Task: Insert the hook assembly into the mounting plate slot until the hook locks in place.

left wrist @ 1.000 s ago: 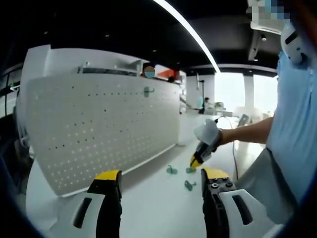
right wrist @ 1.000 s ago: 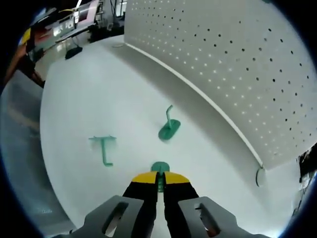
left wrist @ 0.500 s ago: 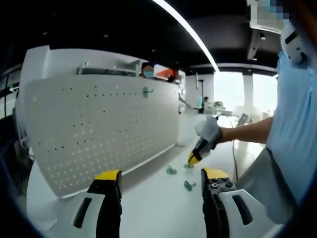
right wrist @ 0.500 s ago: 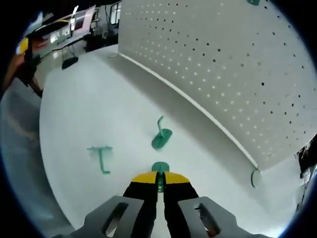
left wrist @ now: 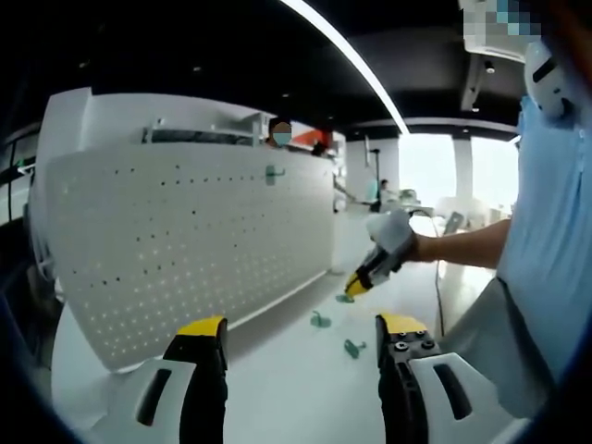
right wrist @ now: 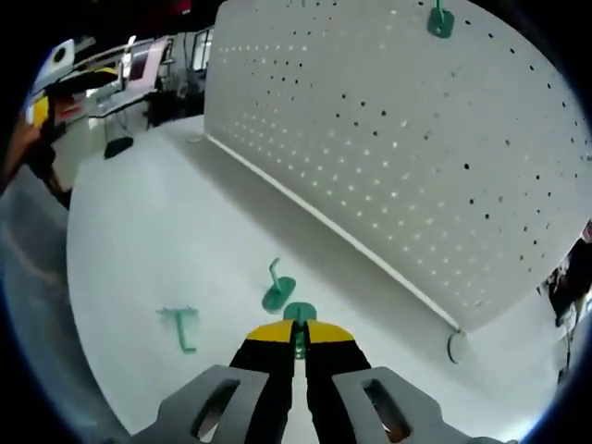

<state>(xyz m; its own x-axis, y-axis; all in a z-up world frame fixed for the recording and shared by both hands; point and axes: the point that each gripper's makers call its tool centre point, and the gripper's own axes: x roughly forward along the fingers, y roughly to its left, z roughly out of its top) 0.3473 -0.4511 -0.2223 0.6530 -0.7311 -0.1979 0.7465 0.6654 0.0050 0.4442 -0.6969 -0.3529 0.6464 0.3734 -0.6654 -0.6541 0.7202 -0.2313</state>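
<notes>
In the right gripper view the right gripper [right wrist: 298, 335] has its yellow-tipped jaws pressed together on a small green hook [right wrist: 298, 319], whose rounded base plate pokes out just past the tips while its thin stem runs down between the jaws; the hook is lifted above the white table [right wrist: 139, 240]. Just beyond the tips, a second green hook [right wrist: 276, 290] rests on the table with its oval base flat and its curved arm standing up, and to the left of it a third, T-shaped green hook [right wrist: 180, 326] lies flat. Behind them stands the white perforated mounting plate [right wrist: 398, 157], upright and running from near right to far left, with a fourth green hook [right wrist: 440, 19] already seated in a hole near its top edge. A small round ring-shaped item [right wrist: 456, 347] sits at the plate's near right foot. In the left gripper view the left gripper [left wrist: 301, 338] has its jaws spread wide with nothing between them, hovering over the table [left wrist: 296, 379] in front of the plate [left wrist: 185, 240]. The right gripper [left wrist: 355, 287] comes in from the right, gripped by a gloved hand [left wrist: 393, 236], its green hook [left wrist: 345, 298] raised above the two hooks [left wrist: 320, 321] [left wrist: 353, 348] lying on the table. A person in a light blue shirt [left wrist: 546, 231] stands at the right.
</notes>
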